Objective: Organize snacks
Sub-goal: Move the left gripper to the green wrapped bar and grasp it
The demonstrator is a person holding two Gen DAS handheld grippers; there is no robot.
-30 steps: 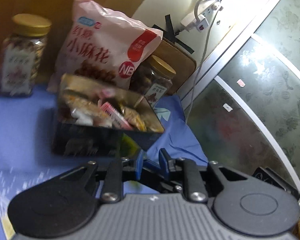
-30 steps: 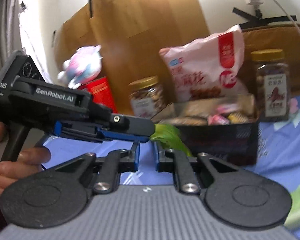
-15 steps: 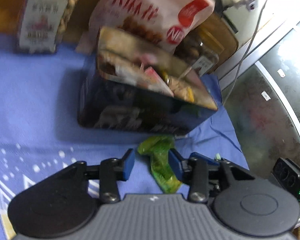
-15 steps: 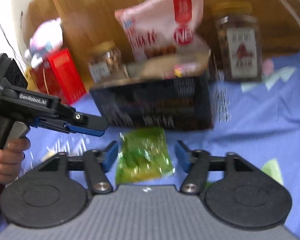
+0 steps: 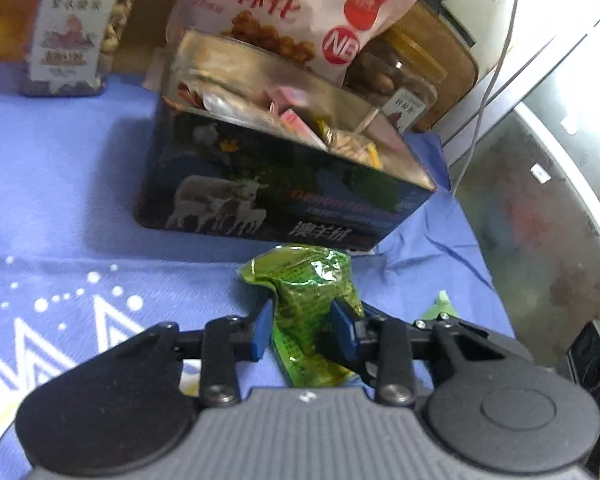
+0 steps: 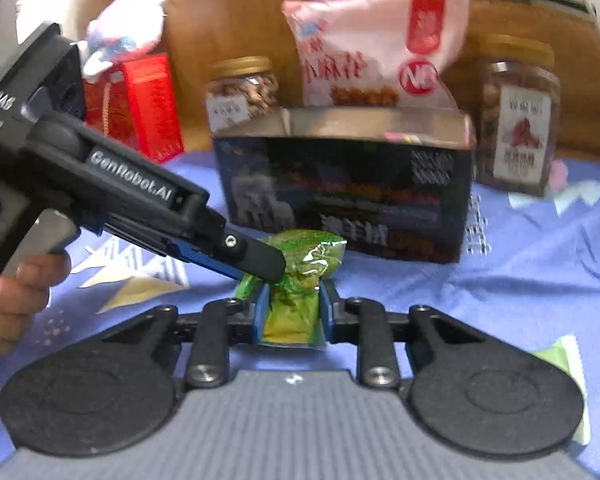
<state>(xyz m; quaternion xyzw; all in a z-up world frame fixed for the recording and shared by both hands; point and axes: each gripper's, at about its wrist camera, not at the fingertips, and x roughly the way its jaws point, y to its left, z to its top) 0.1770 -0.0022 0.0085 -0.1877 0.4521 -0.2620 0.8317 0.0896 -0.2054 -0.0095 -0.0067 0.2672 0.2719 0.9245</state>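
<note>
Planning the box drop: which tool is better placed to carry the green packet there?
Probably right: green packet sits squarely between closing jaws of the right tool, box straight ahead; left tool, also closing, crosses it slantwise.

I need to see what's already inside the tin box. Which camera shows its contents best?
The left wrist view: it looks down into the open tin box, showing wrapped snacks piled inside. The right wrist view sees the tin box nearly side-on, so only its front wall and a sliver of wrappers show.

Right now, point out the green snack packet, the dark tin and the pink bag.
green snack packet (image 5: 312,280), left wrist view, crinkled upper half
dark tin (image 5: 260,196), left wrist view, front wall
pink bag (image 6: 364,40), right wrist view, front face
</note>
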